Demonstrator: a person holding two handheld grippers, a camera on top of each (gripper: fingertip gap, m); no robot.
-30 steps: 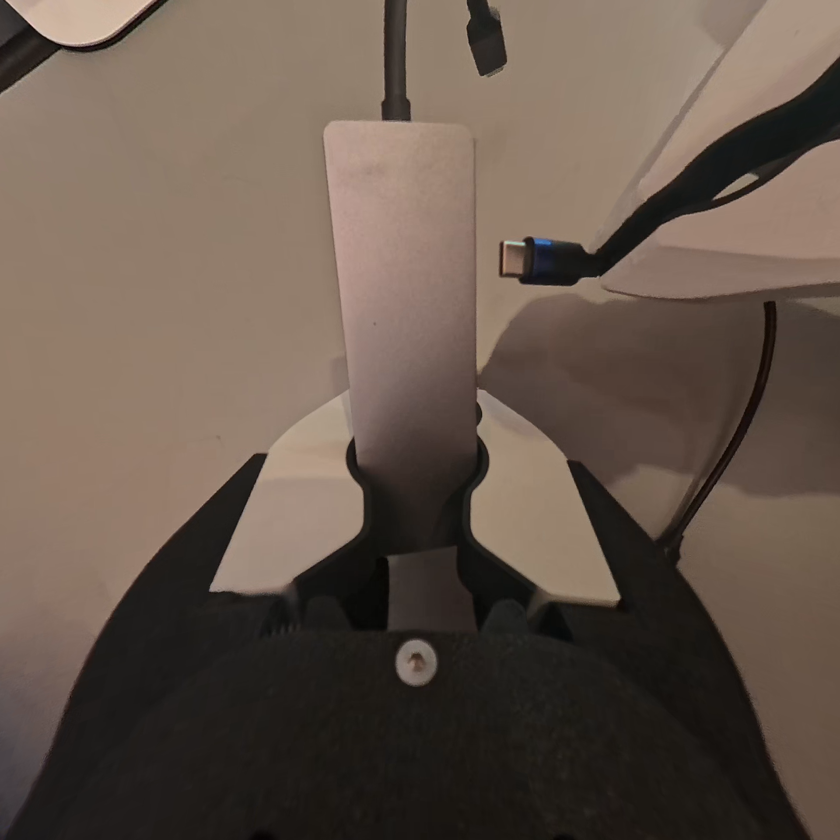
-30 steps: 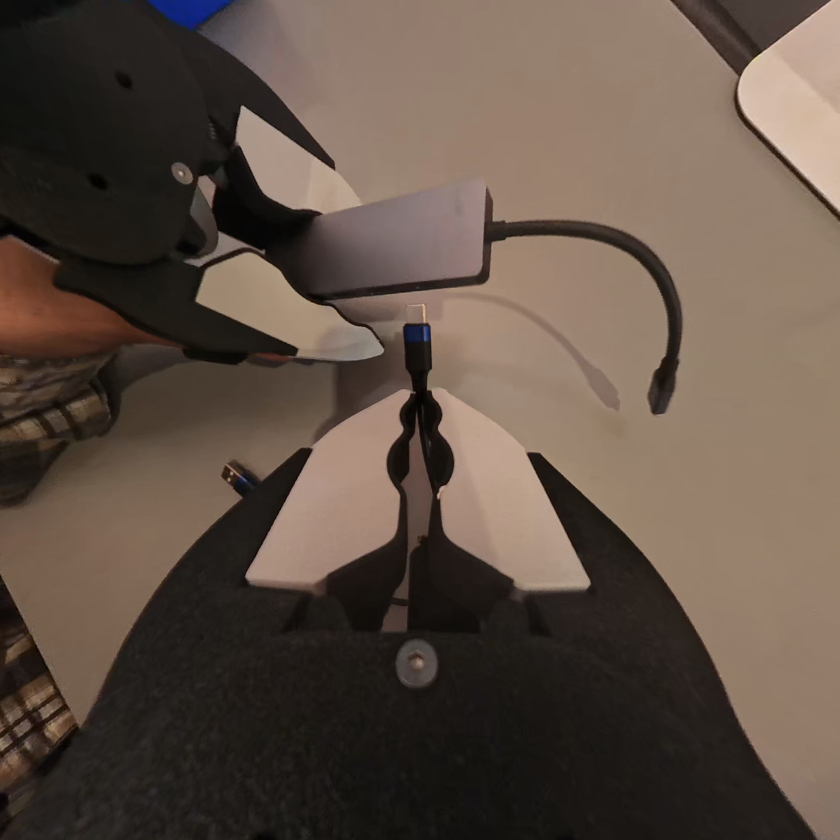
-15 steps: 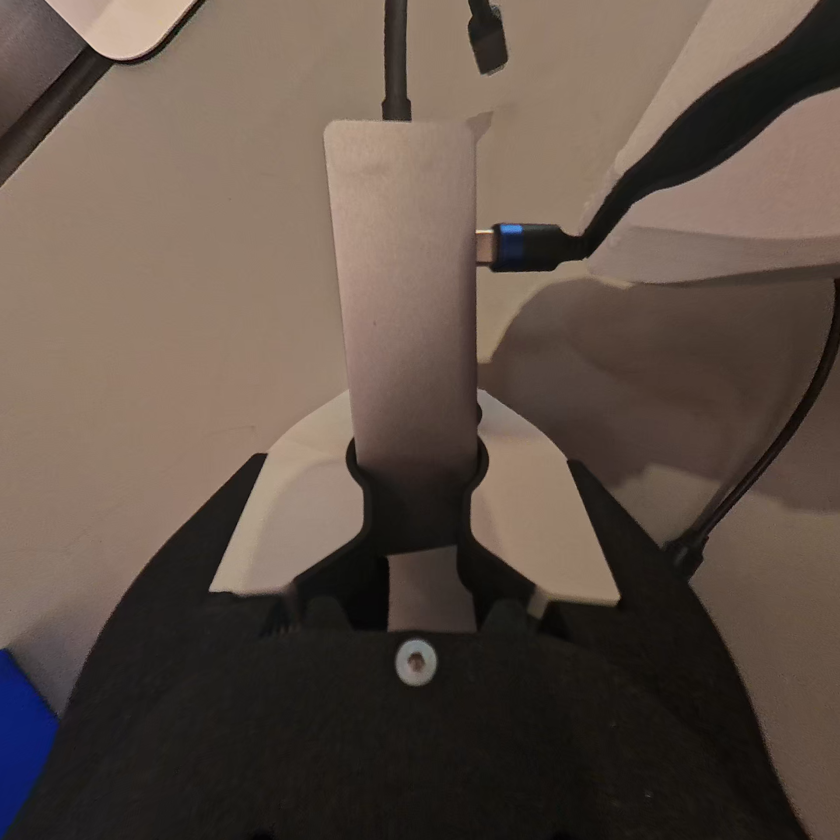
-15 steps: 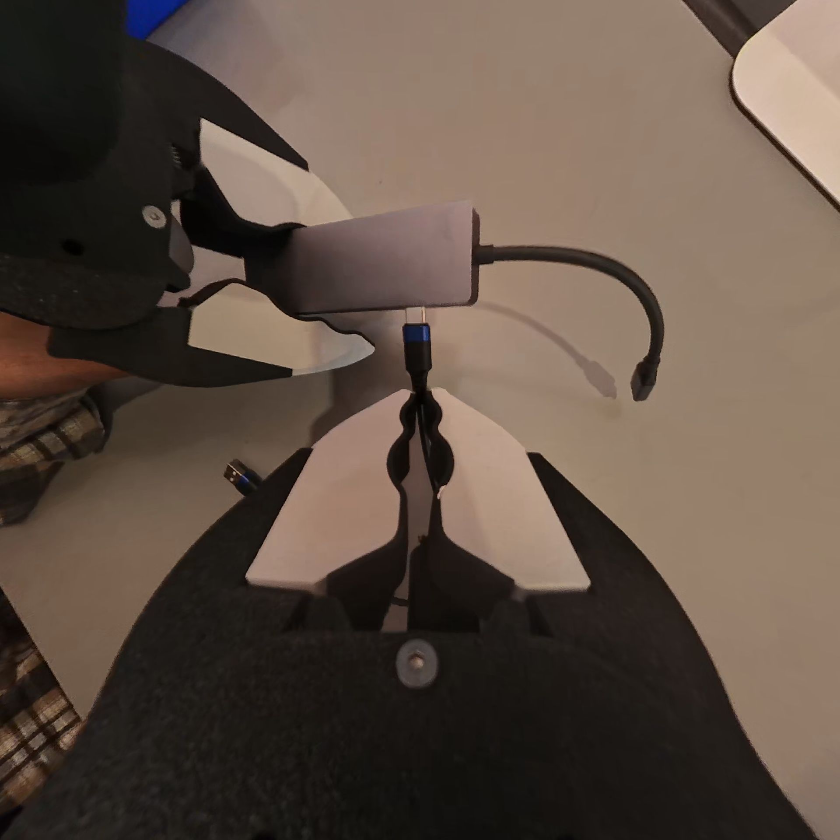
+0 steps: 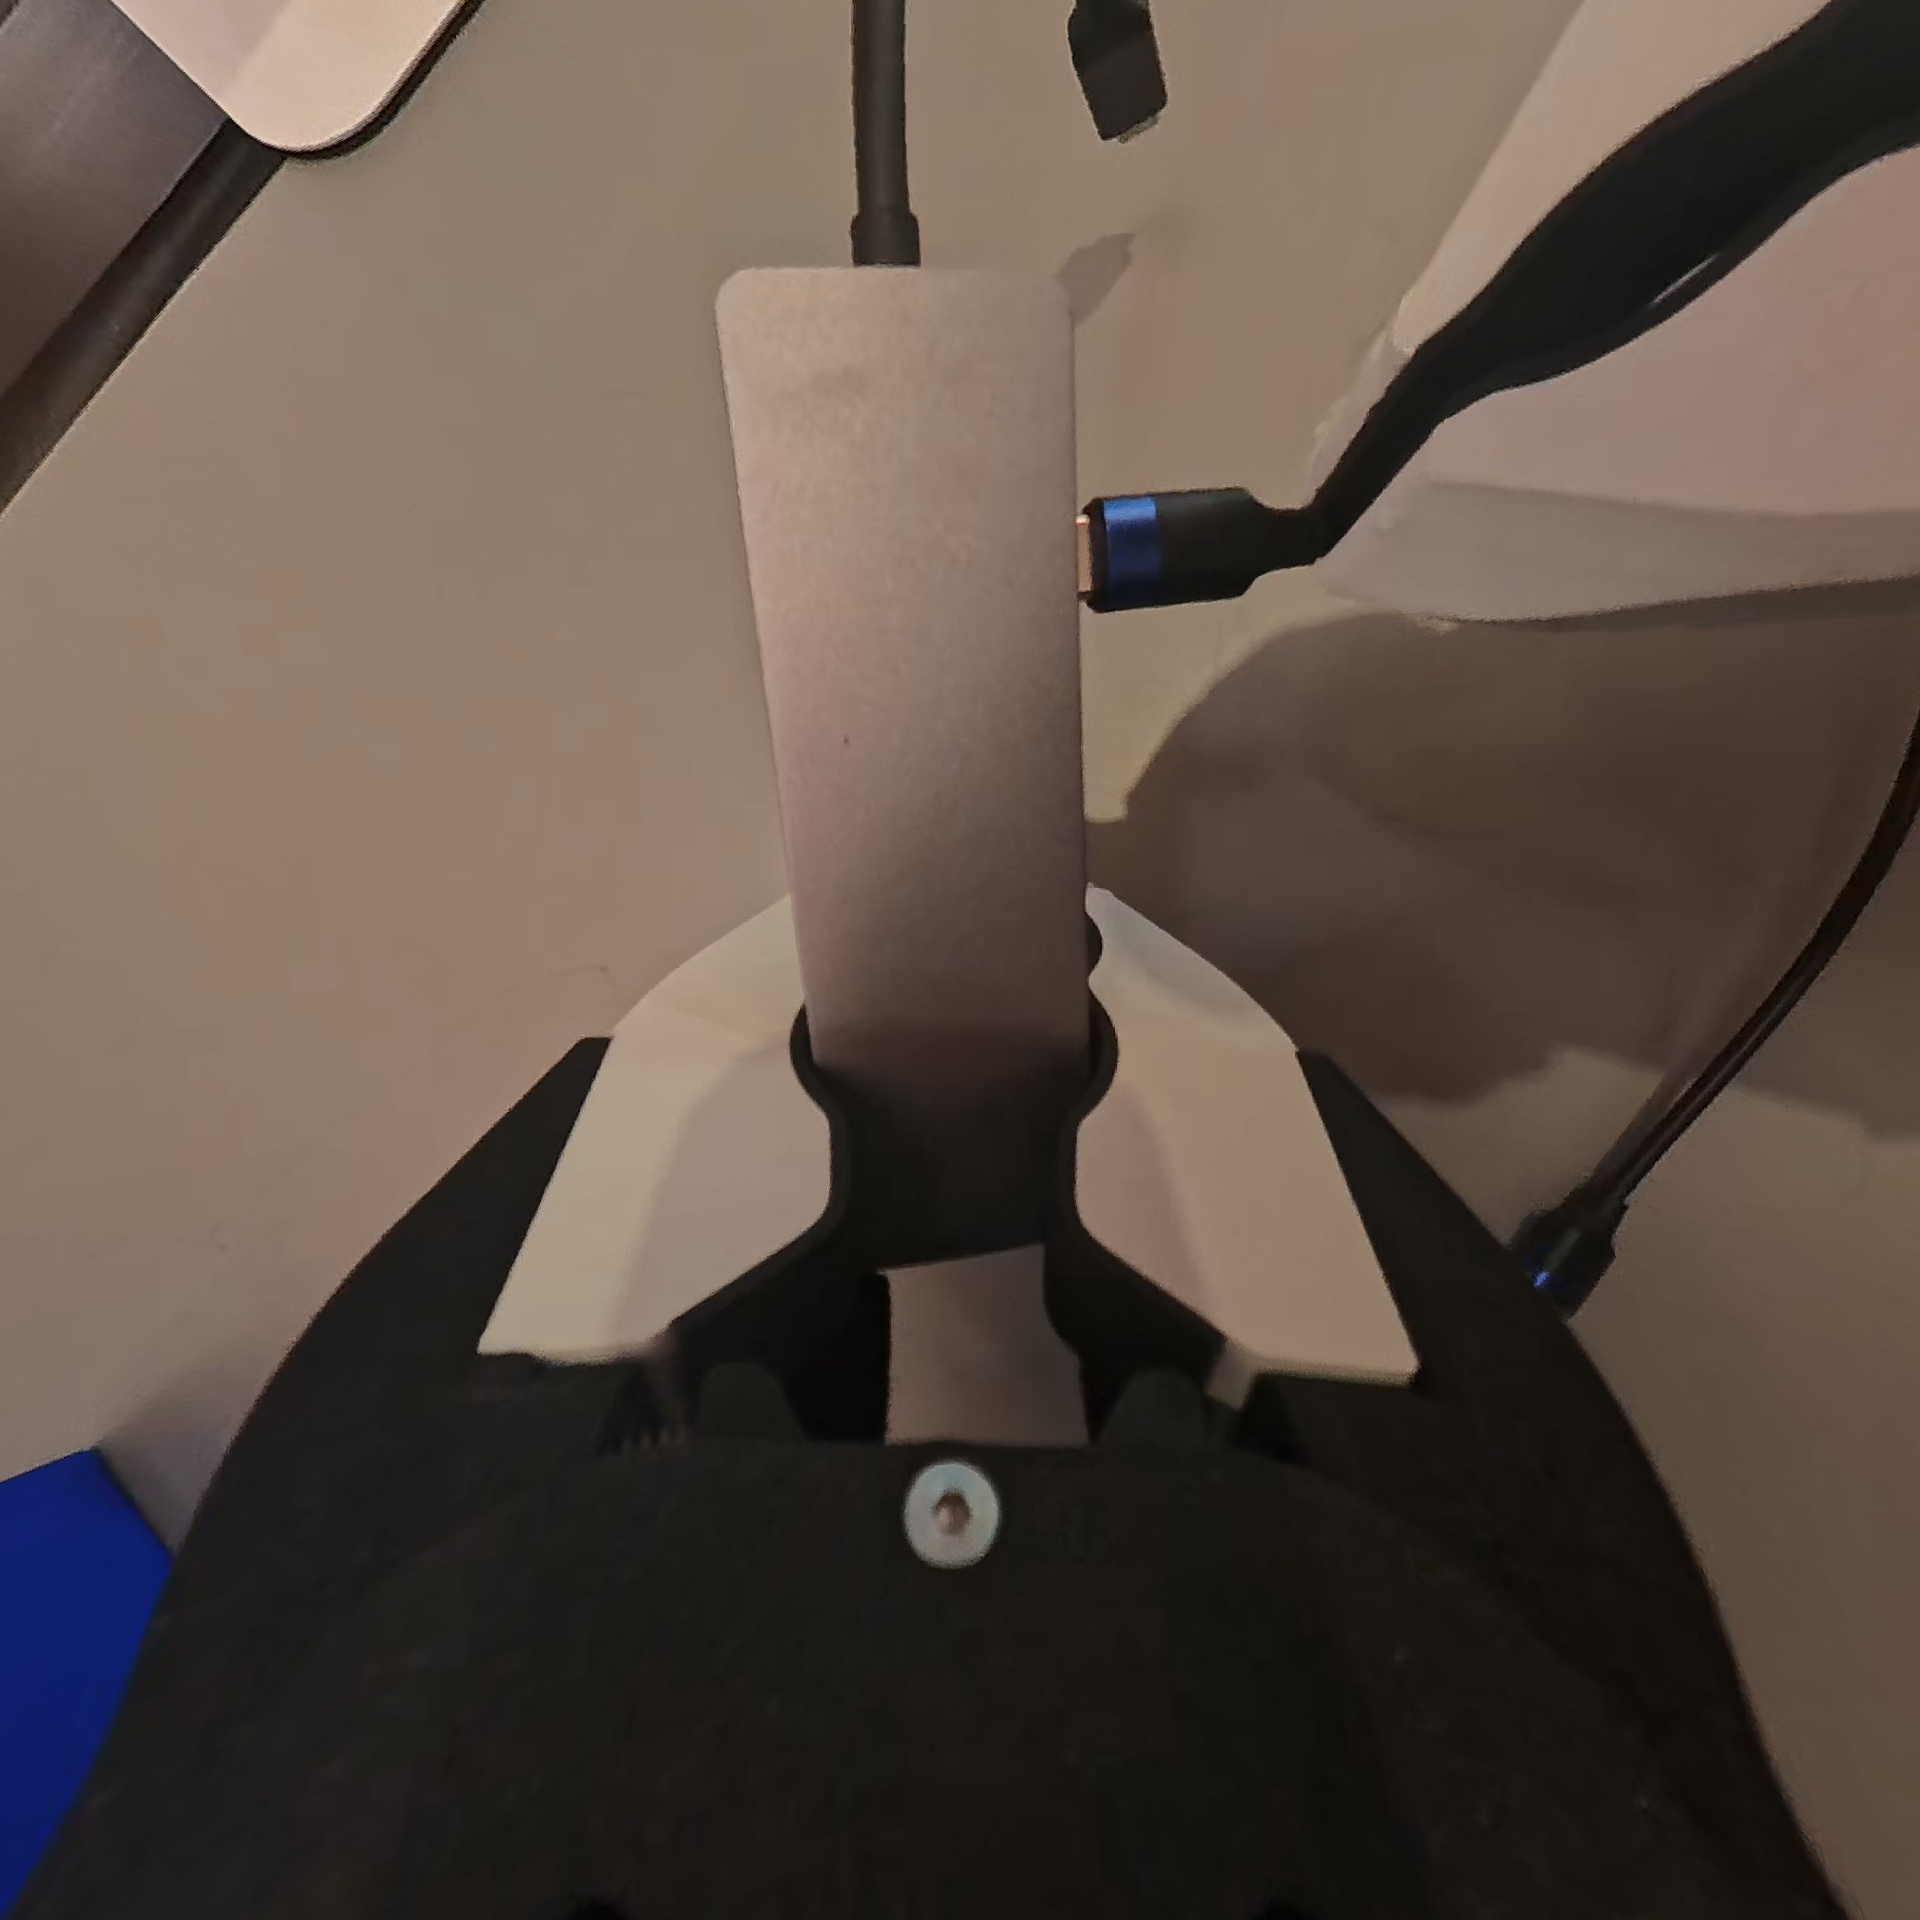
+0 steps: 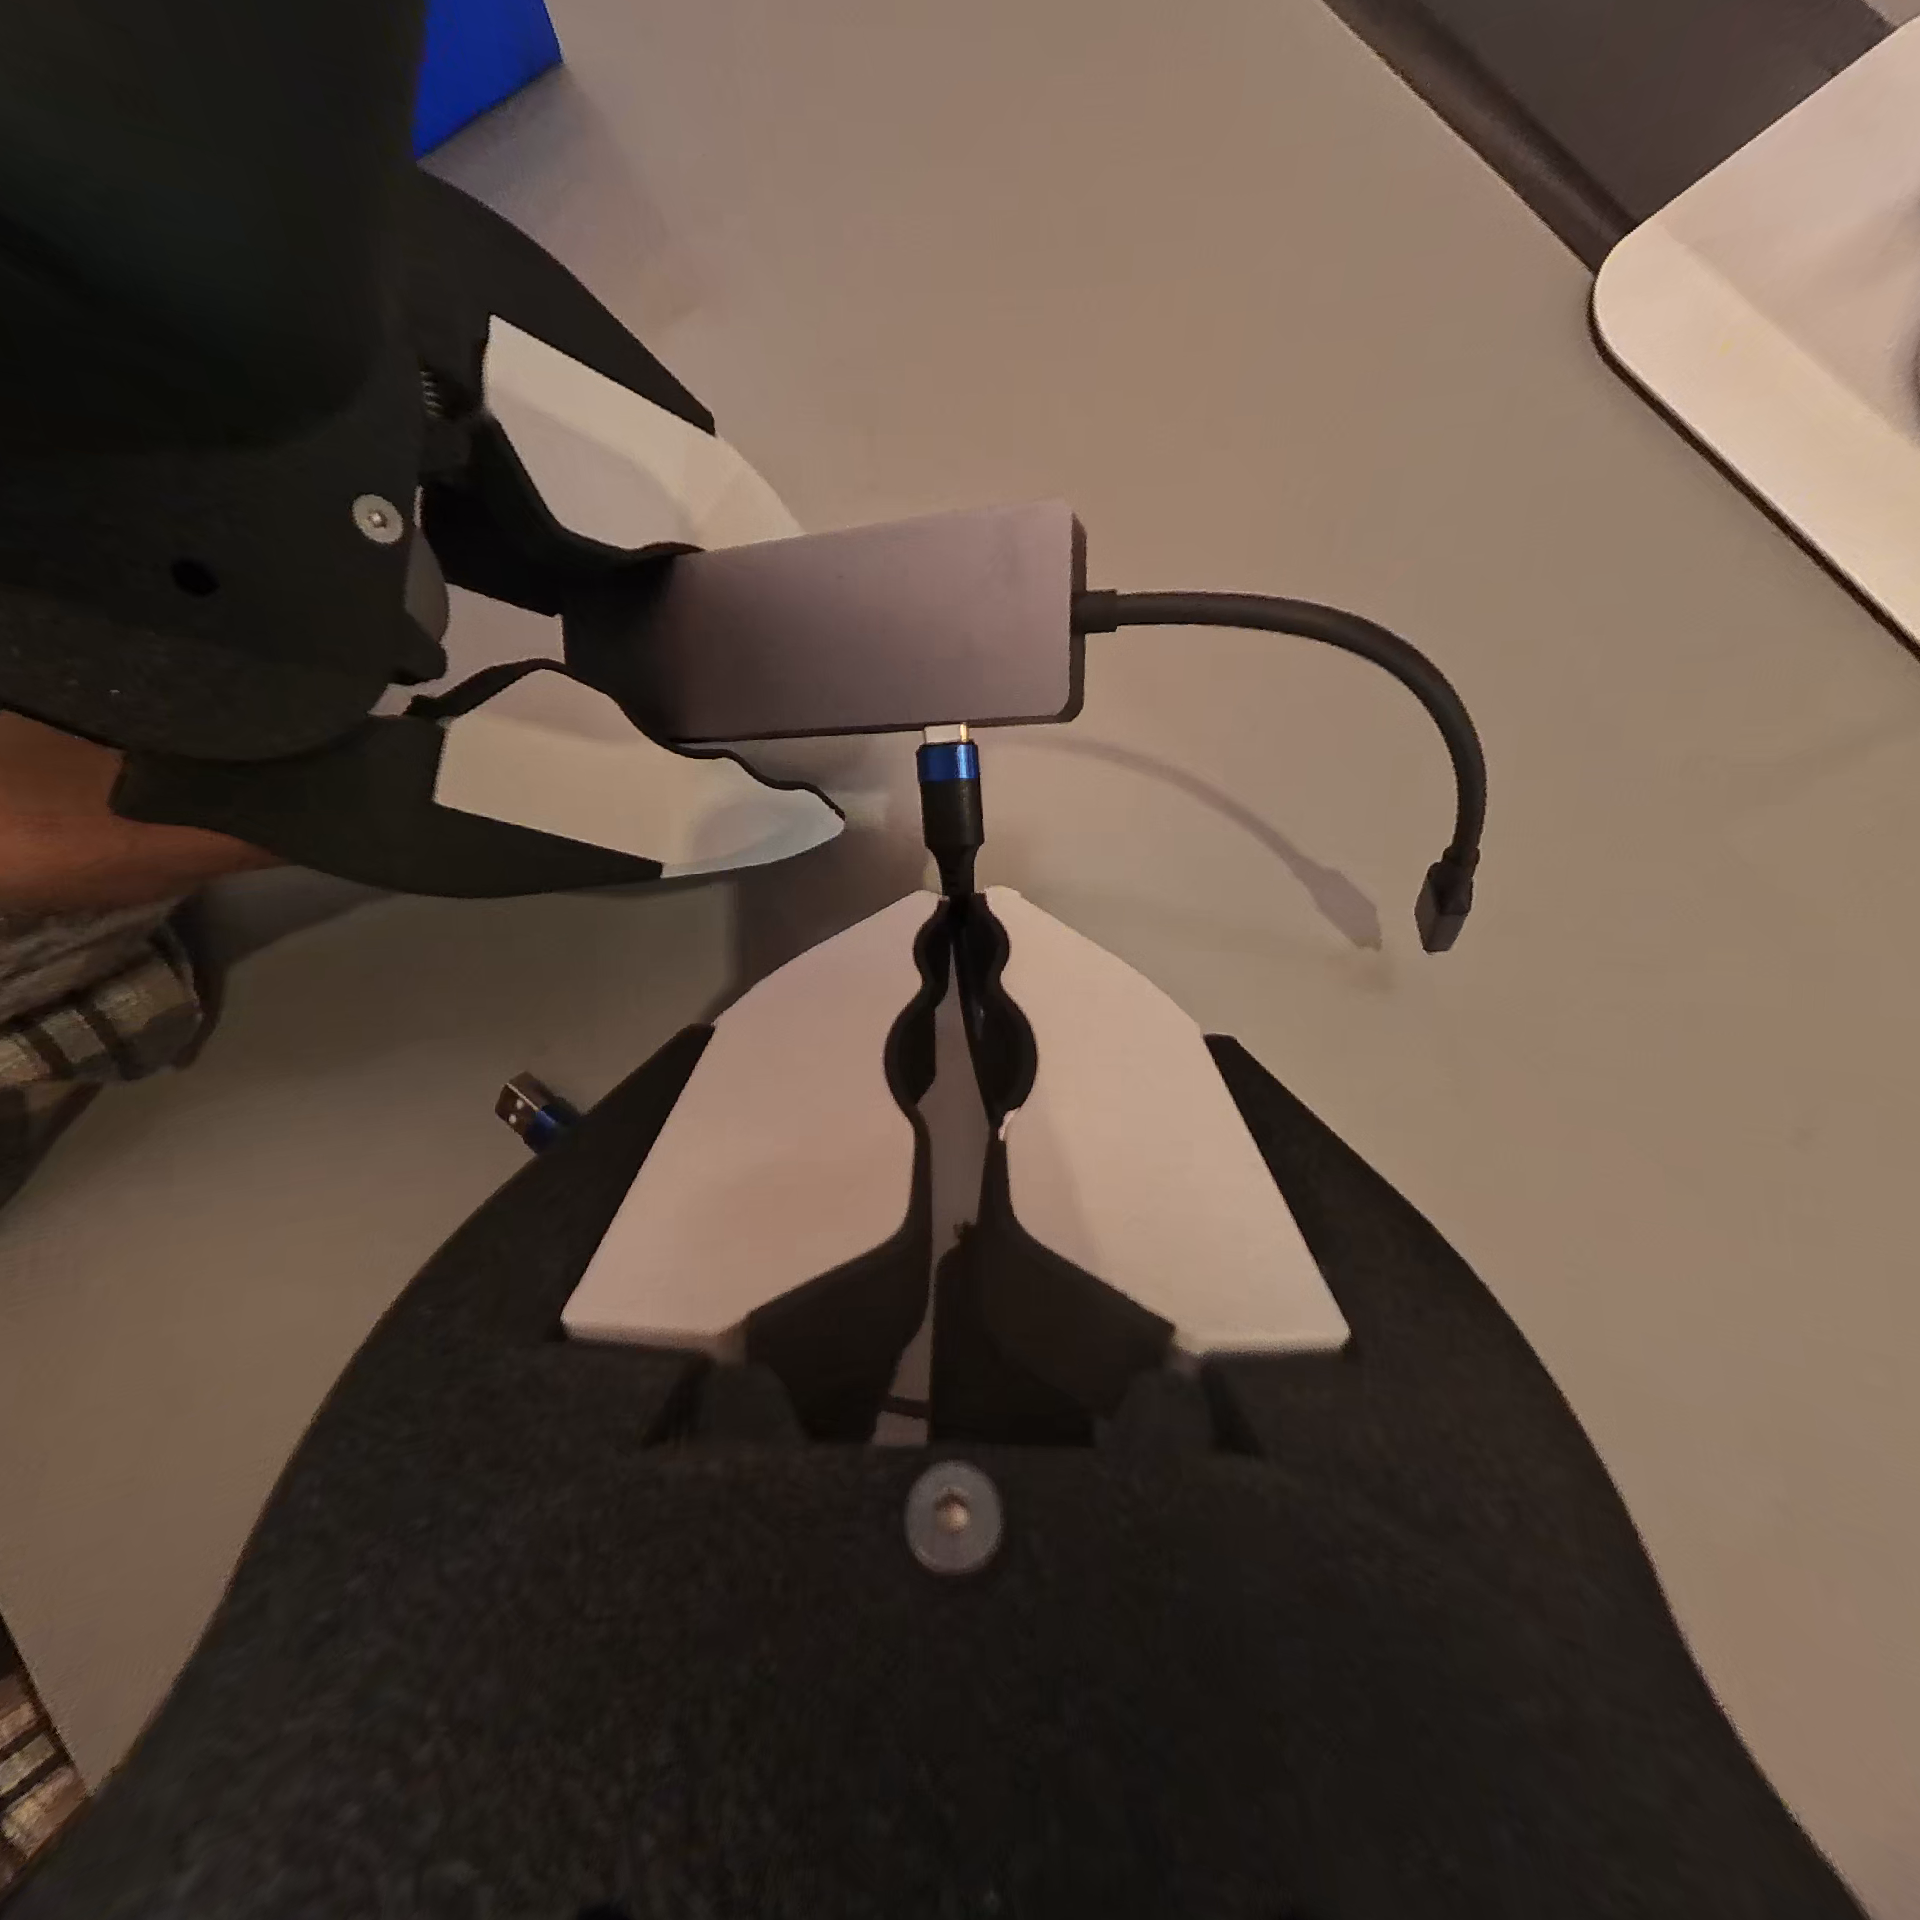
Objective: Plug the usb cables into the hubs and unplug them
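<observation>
A grey USB hub (image 5: 904,623) is held above the table by my left gripper (image 5: 940,966), which is shut on its near end. My right gripper (image 6: 961,899) is shut on a black USB cable just behind its blue-ringed plug (image 6: 948,774). The plug sits in a port on the hub's side (image 6: 883,623), with a sliver of its metal tip showing. In the left wrist view the plug (image 5: 1174,549) enters the hub's right edge, with the right gripper (image 5: 1340,488) behind it. The left gripper (image 6: 805,665) shows at the left of the right wrist view.
The hub's own short black lead (image 6: 1351,644) curves away and its connector (image 6: 1449,904) hangs free. The cable's other plug (image 6: 525,1107) lies on the grey table (image 6: 1143,260). A white flat device (image 6: 1766,364) lies at the far right, a blue object (image 6: 483,62) at the far left. The gap from one gripper's tips to the other's is roughly 8 cm. It is some 25 cm from my left tips to the white flat device (image 6: 1766,364).
The right gripper pushed the blue-ringed plug toward the hub. It went from a small gap beside the hub's side to seated in the port.
</observation>
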